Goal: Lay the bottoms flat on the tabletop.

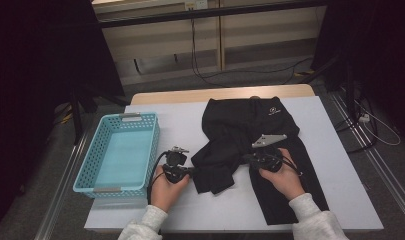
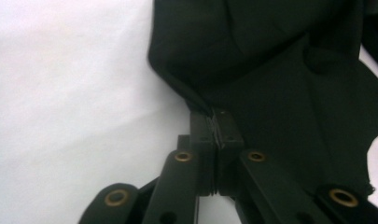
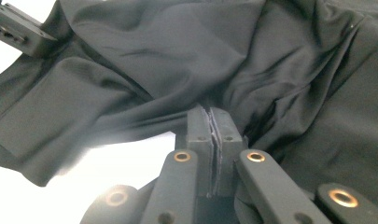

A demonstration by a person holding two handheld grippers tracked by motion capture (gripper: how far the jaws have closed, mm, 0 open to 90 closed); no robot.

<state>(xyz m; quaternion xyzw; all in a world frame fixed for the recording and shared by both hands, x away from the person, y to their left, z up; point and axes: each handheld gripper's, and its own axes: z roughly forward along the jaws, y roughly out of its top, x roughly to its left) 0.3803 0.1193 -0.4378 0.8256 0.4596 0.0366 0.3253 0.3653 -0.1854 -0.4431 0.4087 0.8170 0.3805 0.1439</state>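
- Basket (image 1: 121,152): a light blue perforated plastic basket is set at the left of the white table (image 1: 340,165), with nothing seen inside it.
- Left gripper (image 1: 192,170): it is held low beside the basket; its jaws are pressed together on a thin edge of the black shorts (image 1: 250,135), as is seen in the left gripper view (image 2: 216,122).
- Black shorts: the garment is spread over the middle and right of the table, waistband at the far edge, with one leg bunched and folded toward the left gripper.
- Right gripper (image 1: 251,159): its jaws are pinched on a fold of the same cloth (image 3: 210,119), near the crotch.
- Step in hand: a fold of the shorts is judged to be under way, with both grips taken.
- Next move: both pinches are to be kept firm and carried together, so the cloth is laid flat without slipping.
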